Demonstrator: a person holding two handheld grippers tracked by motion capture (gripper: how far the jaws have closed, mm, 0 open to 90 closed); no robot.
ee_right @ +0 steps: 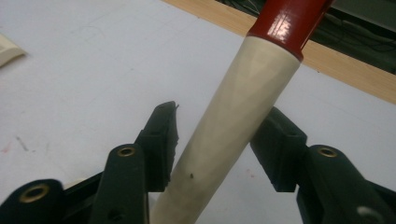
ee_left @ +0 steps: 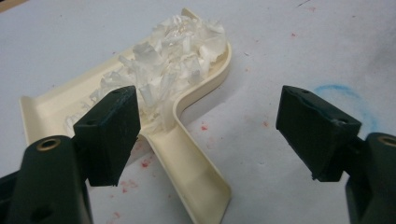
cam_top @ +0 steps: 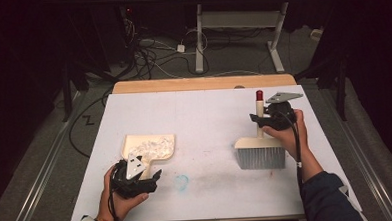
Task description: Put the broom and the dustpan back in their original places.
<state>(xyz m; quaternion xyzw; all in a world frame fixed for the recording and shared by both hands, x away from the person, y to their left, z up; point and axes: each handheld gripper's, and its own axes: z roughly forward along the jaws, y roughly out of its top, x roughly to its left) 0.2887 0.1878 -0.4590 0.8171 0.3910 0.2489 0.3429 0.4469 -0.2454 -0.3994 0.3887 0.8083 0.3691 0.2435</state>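
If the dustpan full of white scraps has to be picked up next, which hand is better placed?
The left. Its gripper is open, with the dustpan handle between the jaws. The right gripper is shut on the brush, across the table.

The white counter (cam_top: 204, 115) is lit from above and stands out brightly, while the room around it falls into near black, the floor cables only dimly seen. The high view is soft and a little grainy. Shadows on the counter are short and faint, one lying just under the brush (cam_top: 260, 150). In the left gripper view the dustpan (ee_left: 187, 154) is fairly sharp, but the nearest parts of the left tool (ee_left: 219, 135) blur. In the right gripper view the handle's red cap (ee_right: 289, 21) carries a small white glare, and the lower edge goes out of focus.
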